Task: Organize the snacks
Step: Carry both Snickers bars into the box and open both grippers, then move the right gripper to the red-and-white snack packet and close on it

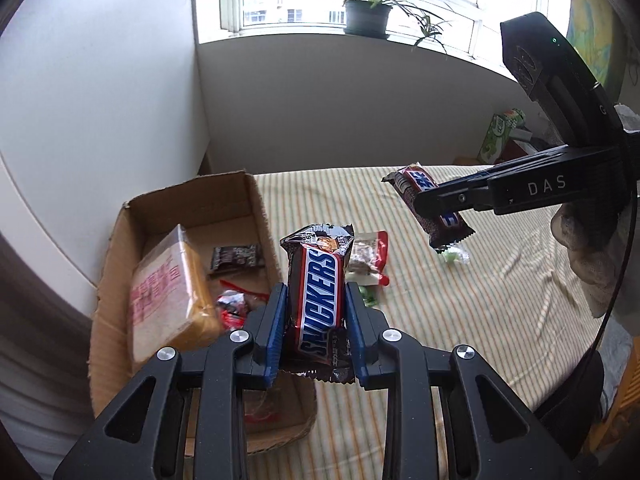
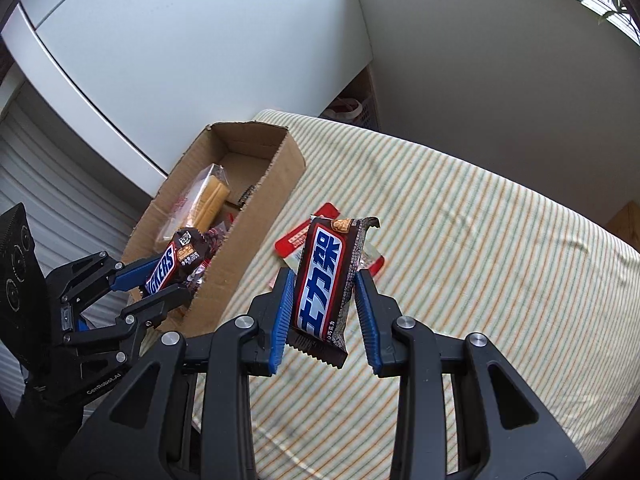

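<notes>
While both tools are lifted above the striped bed, each carries a chocolate bar clamped across its middle. The left tool (image 1: 316, 320) grips a Snickers bar (image 1: 318, 300) between its blue pads, the bar's long axis running forward along the fingers. The right tool (image 2: 324, 308) holds a second bar printed with Chinese characters (image 2: 326, 284) the same way, its top tilted slightly right. Just left of the left tool sits an open cardboard box (image 1: 120, 260) at the bed's left edge, near the far left corner, its long axis running away from the viewer. Inside lie a clear-wrapped block of wafers (image 1: 168, 292), a small dark packet (image 1: 236, 258) and a red-and-silver wrapper (image 1: 232, 308). The left tool is much nearer the box, close to its right wall, so its bar likely goes in first with a short move leftward. The right tool hangs well apart, over the middle of the bed. A red-edged packet (image 1: 368, 256) and small green sweets (image 1: 454, 258) lie loose on the striped cover (image 1: 480, 300).
</notes>
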### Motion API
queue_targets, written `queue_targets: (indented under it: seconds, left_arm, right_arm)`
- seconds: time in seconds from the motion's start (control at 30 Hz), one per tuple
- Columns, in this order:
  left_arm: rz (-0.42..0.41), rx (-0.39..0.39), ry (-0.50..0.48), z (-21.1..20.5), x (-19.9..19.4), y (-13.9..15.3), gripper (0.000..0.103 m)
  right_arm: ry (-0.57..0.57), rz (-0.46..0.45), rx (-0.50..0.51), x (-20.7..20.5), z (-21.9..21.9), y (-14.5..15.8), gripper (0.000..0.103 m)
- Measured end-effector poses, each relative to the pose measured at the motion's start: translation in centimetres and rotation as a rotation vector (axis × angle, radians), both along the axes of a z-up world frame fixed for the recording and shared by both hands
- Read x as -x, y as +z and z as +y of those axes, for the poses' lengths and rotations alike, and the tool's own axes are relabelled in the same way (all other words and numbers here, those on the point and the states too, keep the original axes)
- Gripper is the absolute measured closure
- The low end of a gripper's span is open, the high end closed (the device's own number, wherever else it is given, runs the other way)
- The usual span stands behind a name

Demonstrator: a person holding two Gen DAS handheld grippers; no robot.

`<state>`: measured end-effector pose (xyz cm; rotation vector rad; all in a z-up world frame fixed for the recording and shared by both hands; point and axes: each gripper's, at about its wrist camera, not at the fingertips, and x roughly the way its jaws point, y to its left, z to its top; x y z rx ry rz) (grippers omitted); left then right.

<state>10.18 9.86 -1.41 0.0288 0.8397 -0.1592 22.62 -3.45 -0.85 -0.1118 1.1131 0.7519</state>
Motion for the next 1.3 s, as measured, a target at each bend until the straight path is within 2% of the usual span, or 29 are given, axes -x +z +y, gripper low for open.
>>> queue_targets:
  seconds: [0.27, 0.47, 0.7, 0.73, 0.8, 0.83, 0.87, 1.13, 1.3]
  left_arm:
    - [0.019, 0.010, 0.048, 3.4, 2.0, -0.8, 0.076]
    - [0.027, 0.000, 0.056, 4.4, 2.6, -1.5, 0.076]
    - [0.021, 0.024, 0.074, 5.3, 2.3, -1.7, 0.074]
    - [0.018, 0.023, 0.079, 5.3, 2.3, -1.6, 0.073]
    - [0.009, 0.020, 0.082, 5.4, 2.3, -1.4, 0.073]
    - [0.007, 0.021, 0.084, 5.4, 2.3, -1.4, 0.070]
    - [0.004, 0.025, 0.090, 5.5, 2.3, -1.3, 0.063]
    - [-0.011, 0.038, 0.094, 5.5, 2.7, -0.9, 0.063]
    - [-0.022, 0.046, 0.086, 5.1, 2.8, -0.5, 0.063]
  right_arm:
    - [0.058, 0.003, -0.017, 0.2, 5.3, 0.7, 0.070]
    - [0.087, -0.002, -0.006, -0.3, 9.7, 0.4, 0.070]
    - [0.098, -0.006, -0.007, -1.4, 13.1, -0.1, 0.070]
    - [0.099, -0.009, -0.010, -1.5, 13.3, -0.1, 0.069]
    - [0.095, -0.016, -0.019, -1.7, 13.6, 0.0, 0.060]
    - [0.094, -0.022, -0.023, -1.8, 13.8, 0.1, 0.046]
    - [0.096, -0.029, -0.026, -1.7, 13.8, 0.2, 0.037]
    - [0.102, -0.048, -0.025, -1.6, 11.7, 0.9, 0.037]
    - [0.080, -0.051, -0.023, -1.8, 8.8, 1.3, 0.037]
